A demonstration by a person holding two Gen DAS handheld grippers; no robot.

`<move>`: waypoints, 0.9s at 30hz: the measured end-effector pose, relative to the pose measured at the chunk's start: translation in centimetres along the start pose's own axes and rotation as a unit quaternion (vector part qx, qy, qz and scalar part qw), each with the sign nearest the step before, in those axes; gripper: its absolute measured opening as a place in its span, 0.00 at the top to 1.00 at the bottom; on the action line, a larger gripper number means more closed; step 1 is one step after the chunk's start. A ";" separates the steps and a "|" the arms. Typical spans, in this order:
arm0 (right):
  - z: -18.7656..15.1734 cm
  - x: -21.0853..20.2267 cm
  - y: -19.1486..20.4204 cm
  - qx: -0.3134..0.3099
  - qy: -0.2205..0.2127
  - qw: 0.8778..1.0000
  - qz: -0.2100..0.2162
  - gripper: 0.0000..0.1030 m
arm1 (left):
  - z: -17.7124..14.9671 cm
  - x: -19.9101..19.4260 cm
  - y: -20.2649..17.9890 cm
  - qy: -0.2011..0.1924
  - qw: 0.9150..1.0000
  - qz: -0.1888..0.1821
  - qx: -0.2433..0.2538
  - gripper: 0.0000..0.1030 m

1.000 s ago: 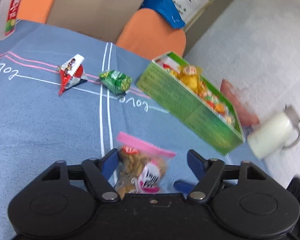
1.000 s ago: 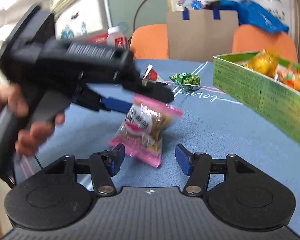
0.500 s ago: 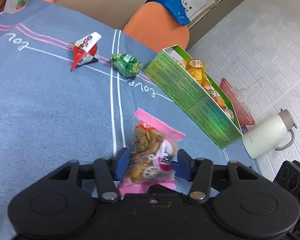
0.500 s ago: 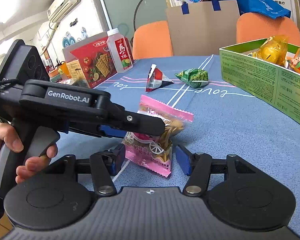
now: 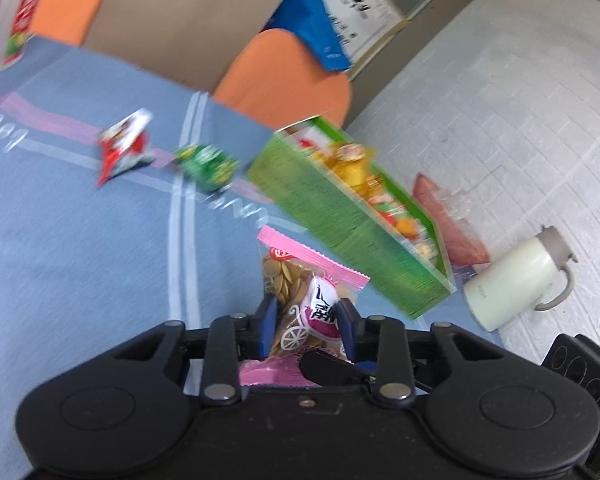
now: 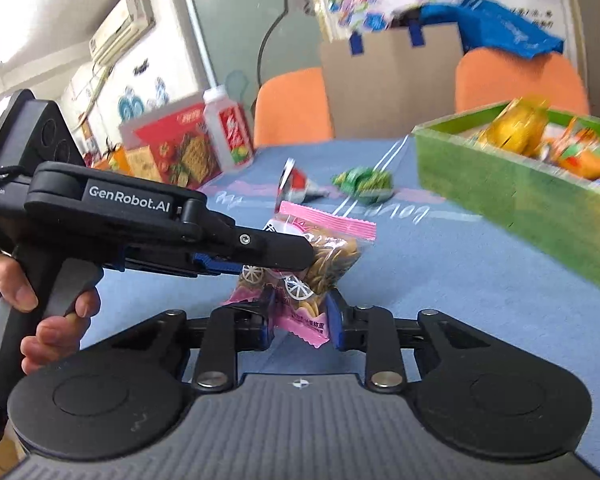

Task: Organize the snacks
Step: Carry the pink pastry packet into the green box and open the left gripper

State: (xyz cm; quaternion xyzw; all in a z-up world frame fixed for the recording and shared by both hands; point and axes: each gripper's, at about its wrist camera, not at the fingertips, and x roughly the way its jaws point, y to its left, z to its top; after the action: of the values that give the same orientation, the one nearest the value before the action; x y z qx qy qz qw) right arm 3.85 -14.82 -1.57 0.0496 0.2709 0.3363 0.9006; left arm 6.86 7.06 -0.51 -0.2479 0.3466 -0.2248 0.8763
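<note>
pink snack bag (image 5: 300,300) – both jaws gripping

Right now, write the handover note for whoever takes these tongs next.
Left tongs: clamped on the pink snack bag, middle.
Right tongs: closing on the same bag's lower end, pads already touching it.
Green box: on the blue tablecloth, already holding several snacks.
Loose on the cloth: red triangular packet, green packet.
Left to do: likely put the pink bag in the box, then the two loose packets.
</note>
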 end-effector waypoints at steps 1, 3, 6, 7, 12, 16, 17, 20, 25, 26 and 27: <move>0.4 -0.6 -0.3 0.001 -0.010 1.000 -0.004 0.54 | 0.5 0.2 -0.7 -0.003 1.000 -0.006 0.007 0.46; 1.2 -1.6 -1.0 0.003 -0.033 0.999 -0.014 0.54 | 1.7 0.7 -2.2 -0.008 1.000 -0.020 0.022 0.46; 2.4 -3.1 -2.4 0.007 -0.066 0.997 -0.029 0.55 | 3.1 2.1 -4.6 -0.013 0.998 -0.034 0.048 0.46; 2.7 -3.5 -2.9 0.010 -0.075 0.997 -0.034 0.55 | 3.5 2.6 -5.4 -0.014 0.998 -0.037 0.057 0.47; 4.2 -4.9 -5.9 0.017 -0.111 0.991 -0.069 0.55 | 5.7 6.0 -8.4 -0.015 0.995 -0.063 0.081 0.47; 5.5 -5.1 -8.4 0.023 -0.132 0.986 -0.096 0.55 | 7.3 9.0 -10.1 -0.017 0.993 -0.080 0.089 0.47; 5.8 -5.1 -9.0 0.024 -0.135 0.985 -0.102 0.55 | 7.6 9.8 -10.4 -0.016 0.992 -0.082 0.092 0.47; 6.4 -4.7 -10.8 0.032 -0.140 0.983 -0.113 0.55 | 8.5 11.6 -10.7 -0.011 0.992 -0.086 0.094 0.47; 6.6 -3.3 -13.0 0.039 -0.133 0.983 -0.124 0.55 | 9.4 14.4 -9.7 0.005 0.994 -0.082 0.077 0.46; 6.5 -3.1 -13.4 0.041 -0.131 0.983 -0.125 0.55 | 9.7 14.9 -9.4 0.009 0.994 -0.078 0.076 0.46; 6.4 -2.6 -13.7 0.044 -0.128 0.983 -0.126 0.55 | 9.9 15.4 -9.0 0.012 0.994 -0.074 0.074 0.46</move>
State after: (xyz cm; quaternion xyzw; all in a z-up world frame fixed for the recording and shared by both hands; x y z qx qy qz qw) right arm 13.49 -26.43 1.36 0.0974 0.1718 0.1987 0.9599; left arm 22.09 -5.91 3.45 -0.2045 0.3204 -0.3175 0.8687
